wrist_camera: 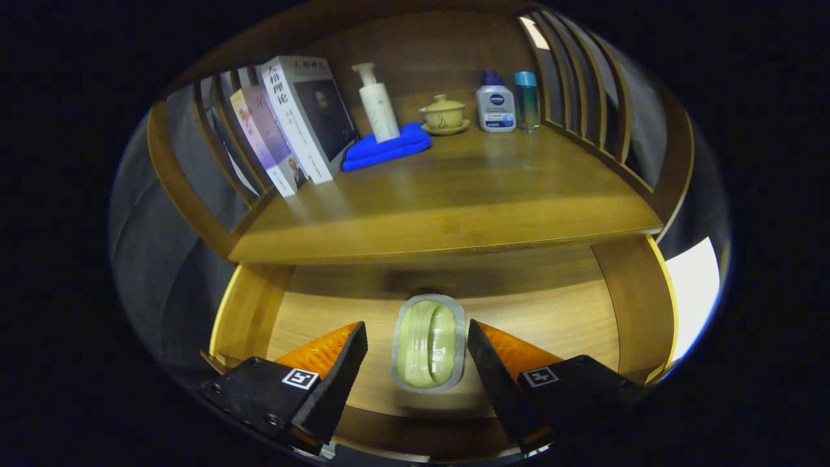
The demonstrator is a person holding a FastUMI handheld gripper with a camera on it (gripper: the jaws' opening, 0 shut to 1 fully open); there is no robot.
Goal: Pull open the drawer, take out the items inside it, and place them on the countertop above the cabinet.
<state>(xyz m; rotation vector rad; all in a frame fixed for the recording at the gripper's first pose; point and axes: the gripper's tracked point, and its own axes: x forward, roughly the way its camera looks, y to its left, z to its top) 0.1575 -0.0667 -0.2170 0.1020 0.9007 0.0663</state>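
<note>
Pale green, the oval soap-like bar in its grey tray [428,342] lies on the open wooden drawer's floor [557,324], between the spread fingers of the hand-held gripper [417,350], untouched. Closing off-centre could skid it away or catch the tray rim alone.

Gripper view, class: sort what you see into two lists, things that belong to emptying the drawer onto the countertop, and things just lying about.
Belongs to the job:
- open drawer
- green soap dish in it, between the open fingers
- countertop

Just lying about:
- books
- blue cloth
- pump bottle
- lidded cup
- two small bottles
</note>
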